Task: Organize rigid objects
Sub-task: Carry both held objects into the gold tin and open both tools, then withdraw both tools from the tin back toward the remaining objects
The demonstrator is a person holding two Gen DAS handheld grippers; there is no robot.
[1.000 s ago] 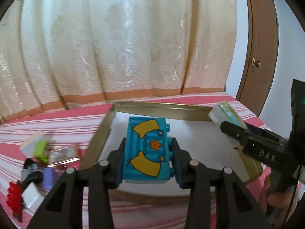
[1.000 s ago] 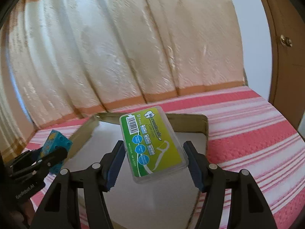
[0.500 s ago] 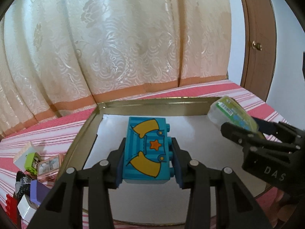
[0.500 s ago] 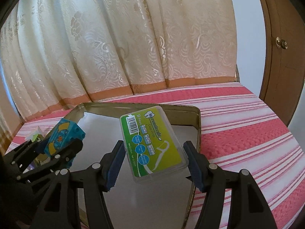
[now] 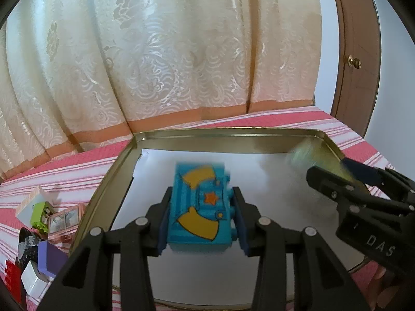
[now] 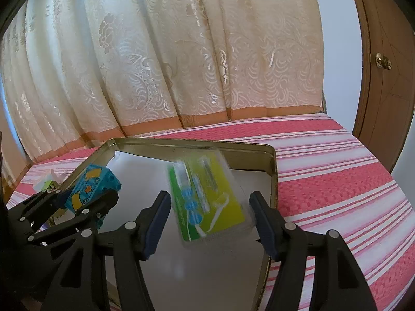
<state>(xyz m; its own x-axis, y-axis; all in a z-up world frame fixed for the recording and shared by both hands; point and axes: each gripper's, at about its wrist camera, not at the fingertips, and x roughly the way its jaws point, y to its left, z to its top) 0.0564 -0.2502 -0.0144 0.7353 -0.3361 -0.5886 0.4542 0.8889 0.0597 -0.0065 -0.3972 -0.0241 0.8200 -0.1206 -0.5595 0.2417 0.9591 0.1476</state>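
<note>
My left gripper [image 5: 201, 220] is shut on a blue toy block [image 5: 201, 207] with yellow shapes and an orange star, held above the left part of a gold tin tray [image 5: 223, 132] lined white. The block also shows in the right wrist view [image 6: 89, 191]. My right gripper [image 6: 210, 220] has its jaws spread wide. A green and yellow floss-pick box [image 6: 207, 197] is blurred between them, free of both pads, over the tray's right part [image 6: 272, 171]. The right gripper also shows in the left wrist view [image 5: 337, 176].
A pile of small items lies left of the tray on the red striped cloth: a pink case [image 5: 63, 219], a green piece [image 5: 39, 213], a purple block [image 5: 46, 258], a white box [image 5: 32, 282] and a red brick [image 5: 11, 277]. Curtain behind, door [image 6: 384, 64] at right.
My right gripper has opened and the floss-pick box has left its pads, dropping blurred toward the tray. Both grippers have moved further over the tray. The left still holds the blue block.
</note>
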